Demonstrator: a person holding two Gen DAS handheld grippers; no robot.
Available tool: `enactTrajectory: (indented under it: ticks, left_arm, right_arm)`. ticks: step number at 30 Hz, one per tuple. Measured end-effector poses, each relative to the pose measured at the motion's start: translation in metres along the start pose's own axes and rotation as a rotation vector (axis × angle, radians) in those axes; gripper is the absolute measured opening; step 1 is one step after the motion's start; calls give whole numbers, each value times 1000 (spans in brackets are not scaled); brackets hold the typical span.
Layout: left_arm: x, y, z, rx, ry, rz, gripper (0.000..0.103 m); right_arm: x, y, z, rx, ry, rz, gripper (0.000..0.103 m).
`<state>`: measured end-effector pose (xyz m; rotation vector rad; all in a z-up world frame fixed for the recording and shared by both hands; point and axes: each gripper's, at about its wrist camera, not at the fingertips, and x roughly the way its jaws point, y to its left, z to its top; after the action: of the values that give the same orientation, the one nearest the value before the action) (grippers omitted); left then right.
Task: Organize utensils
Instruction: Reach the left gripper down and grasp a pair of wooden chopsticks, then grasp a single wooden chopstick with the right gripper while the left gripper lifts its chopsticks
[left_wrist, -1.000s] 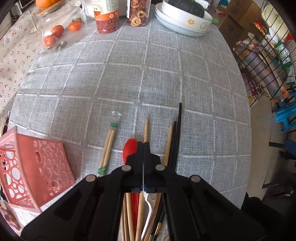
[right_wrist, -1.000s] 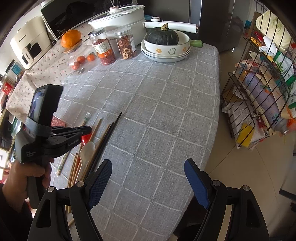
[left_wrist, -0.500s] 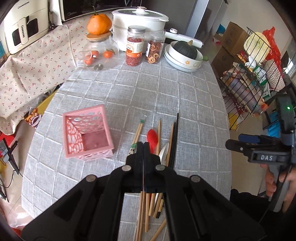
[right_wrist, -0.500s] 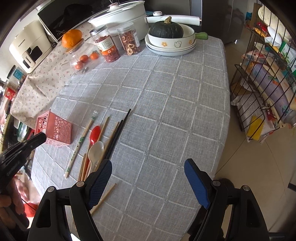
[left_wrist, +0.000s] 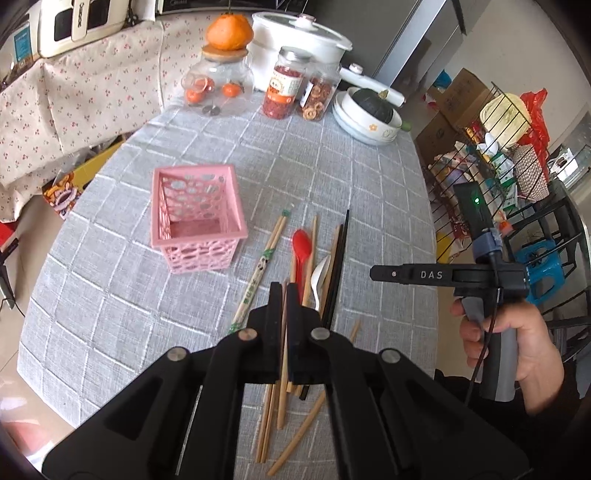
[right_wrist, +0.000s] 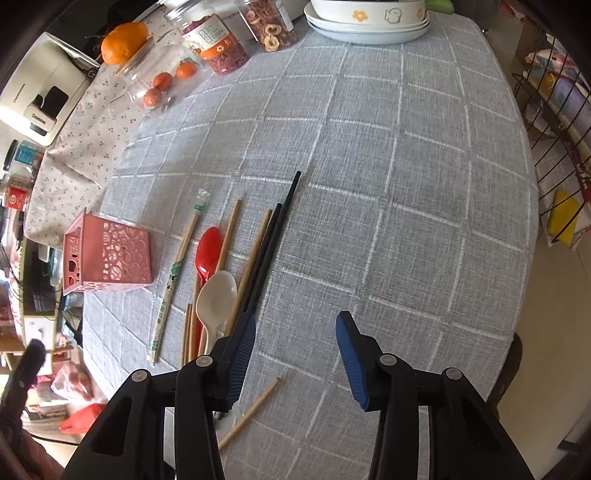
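The utensils lie in a loose bunch on the grey checked cloth: a red spoon (left_wrist: 302, 243) (right_wrist: 208, 247), a white spoon (left_wrist: 320, 275) (right_wrist: 216, 299), black chopsticks (left_wrist: 340, 258) (right_wrist: 277, 236), paper-wrapped chopsticks (left_wrist: 264, 258) (right_wrist: 177, 266) and several bare wooden ones. To their left, a pink openwork basket (left_wrist: 197, 218) (right_wrist: 107, 254) stands upright and holds nothing. My left gripper (left_wrist: 283, 293) hovers above the near end of the bunch, shut on nothing. My right gripper (right_wrist: 295, 332) (left_wrist: 373, 274) is low over bare cloth just right of the utensils. Its jaws are closing with nothing between them.
One wooden chopstick (right_wrist: 251, 413) lies apart near the table's front edge. Stacked bowls with a green squash (left_wrist: 369, 118), food jars (left_wrist: 284, 88) and a glass jar topped by an orange (left_wrist: 221, 85) line the far side. A wire rack (left_wrist: 498, 155) stands beyond the right edge.
The left gripper drew back and up from the utensils, bringing the basket and the right hand into view. The right gripper sank toward the table beside the utensils and its jaws narrowed.
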<state>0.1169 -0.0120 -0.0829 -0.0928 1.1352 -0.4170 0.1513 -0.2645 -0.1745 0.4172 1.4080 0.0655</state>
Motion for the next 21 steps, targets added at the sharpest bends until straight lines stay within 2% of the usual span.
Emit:
enactTrajectory:
  ticks: [2, 5, 6, 7, 11, 13, 15, 16, 18, 21]
  left_arm:
    - [7, 4, -2, -7, 36, 6, 1]
    - [13, 8, -8, -5, 86, 10, 22]
    - [16, 10, -11, -1, 102, 12, 32]
    - [18, 11, -13, 0, 116, 17, 35]
    - [23, 19, -20, -23, 156, 28, 37]
    - [24, 21, -23, -34, 167, 29, 42]
    - [25, 21, -26, -37, 171, 34, 46]
    - [26, 21, -27, -38, 175, 35, 46]
    - [31, 22, -28, -41, 193, 35, 46]
    - [44, 20, -30, -46, 225, 35, 46]
  right_arm:
    - [6, 5, -6, -4, 36, -15, 46]
    - [16, 11, -21, -26, 100, -25, 46]
    - [19, 11, -26, -33, 121, -26, 44]
    - [22, 11, -30, -38, 139, -24, 41]
    - [44, 14, -46, -36, 208, -36, 31]
    - [54, 19, -49, -32, 225, -36, 28]
    - [55, 28, -49, -49, 195, -59, 27]
    - [56, 33, -49, -61, 186, -61, 21]
    - [59, 45, -52, -98, 164, -114, 18]
    - [62, 56, -56, -133, 150, -106, 8]
